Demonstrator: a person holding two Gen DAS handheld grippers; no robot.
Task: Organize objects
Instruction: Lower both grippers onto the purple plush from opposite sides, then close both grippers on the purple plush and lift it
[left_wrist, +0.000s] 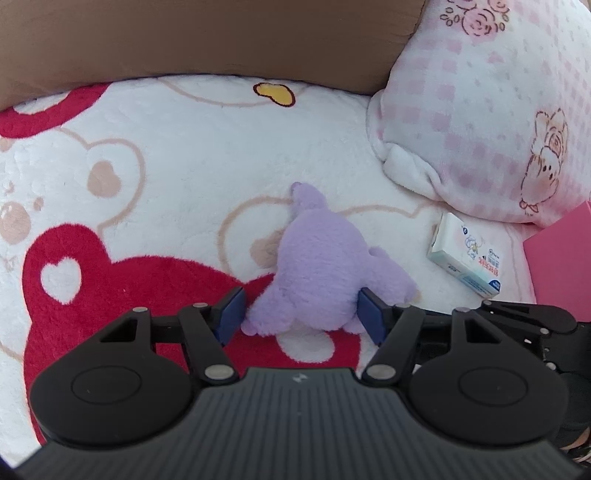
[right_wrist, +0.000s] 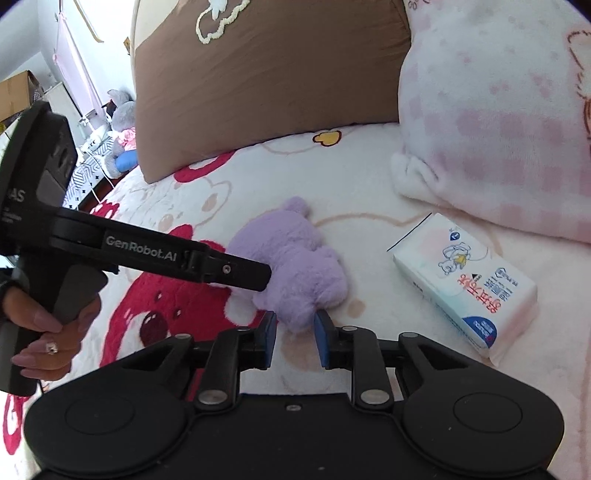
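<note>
Purple plush toy (left_wrist: 317, 266) lies on the bear-print blanket (left_wrist: 166, 155), near the tissue pack (left_wrist: 465, 258) — pink pillow (left_wrist: 480, 110) behind. Left gripper (left_wrist: 301, 314) is clamped across the toy's body; right gripper (right_wrist: 295, 334) is pinched on one plush limb.

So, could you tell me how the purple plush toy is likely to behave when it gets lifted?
The purple plush toy looks soft and floppy: its limbs will probably sag. It is likely light for its size. The left gripper straddles its body, the right gripper pinches a limb; the fluffy pile may compress rather than slip.
</note>
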